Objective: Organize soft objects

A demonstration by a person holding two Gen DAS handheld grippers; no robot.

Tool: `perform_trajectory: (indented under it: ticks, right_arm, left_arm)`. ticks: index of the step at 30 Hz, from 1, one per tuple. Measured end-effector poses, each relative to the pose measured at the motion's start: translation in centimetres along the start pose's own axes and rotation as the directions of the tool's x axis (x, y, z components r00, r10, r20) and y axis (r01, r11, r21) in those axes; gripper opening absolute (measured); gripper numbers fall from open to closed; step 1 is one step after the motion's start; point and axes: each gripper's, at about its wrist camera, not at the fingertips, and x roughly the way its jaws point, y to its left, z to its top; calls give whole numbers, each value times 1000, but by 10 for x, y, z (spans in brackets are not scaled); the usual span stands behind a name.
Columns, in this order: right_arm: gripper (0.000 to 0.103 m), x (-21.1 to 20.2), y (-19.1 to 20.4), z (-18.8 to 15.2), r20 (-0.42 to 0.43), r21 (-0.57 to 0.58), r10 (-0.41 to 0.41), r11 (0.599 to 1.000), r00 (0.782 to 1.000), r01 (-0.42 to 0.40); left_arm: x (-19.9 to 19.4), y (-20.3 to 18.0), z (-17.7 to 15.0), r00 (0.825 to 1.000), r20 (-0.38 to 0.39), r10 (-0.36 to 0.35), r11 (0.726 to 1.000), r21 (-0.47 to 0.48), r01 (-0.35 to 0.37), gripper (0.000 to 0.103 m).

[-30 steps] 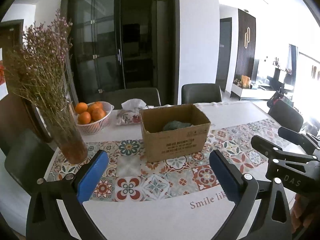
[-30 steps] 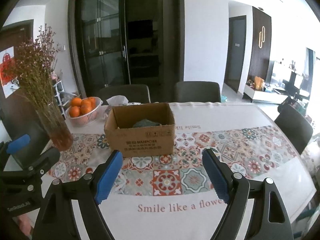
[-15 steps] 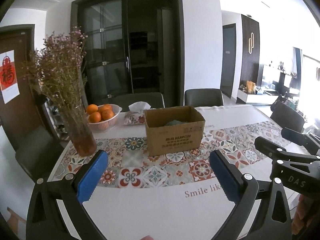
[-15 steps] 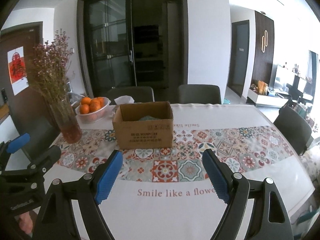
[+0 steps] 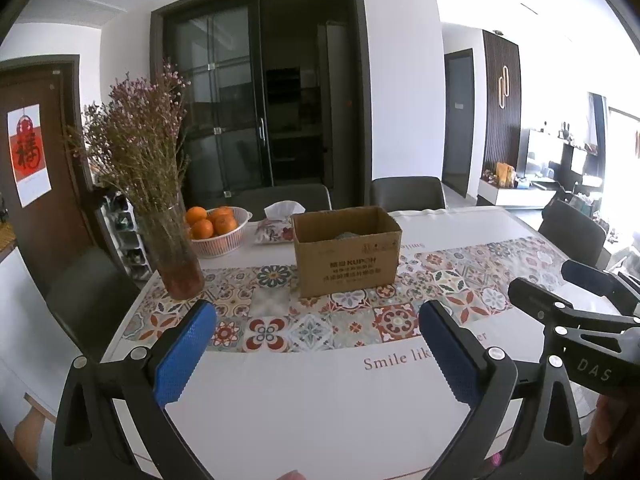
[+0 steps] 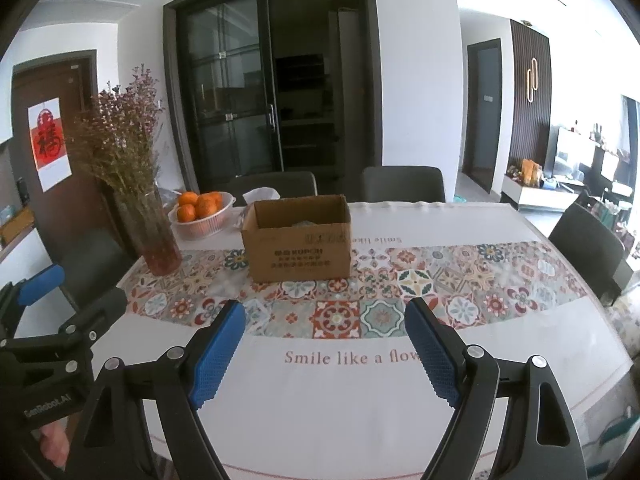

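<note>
Both tongs are released & empty: left gripper (image 5: 316, 354) and right gripper (image 6: 324, 350) hang over the near edge of the table (image 6: 360, 420), jaws spread wide, well short of the cardboard box (image 6: 298, 240). The soft things sit inside that box, only a grey-green lump (image 5: 348, 235) peeking above the rim, prob. cloth but too dim to tell. Risks: reaching in blind w/ little visible could snag the box wall & drag the light box, and a left-side swing might clip the glass vase of dried flowers (image 5: 172, 248) or the basket of oranges (image 5: 218, 232) just beside it.
</note>
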Motion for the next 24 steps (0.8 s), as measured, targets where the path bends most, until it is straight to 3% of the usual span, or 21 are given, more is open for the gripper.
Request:
perform_trajectory:
  ticks: [24]
  right_arm:
    - [83,-19,-11,-20,-14,8,4,1000,1000,-4]
  left_arm:
    - [-25,-16,-19,1000,-1,-9,1000,17,9,103]
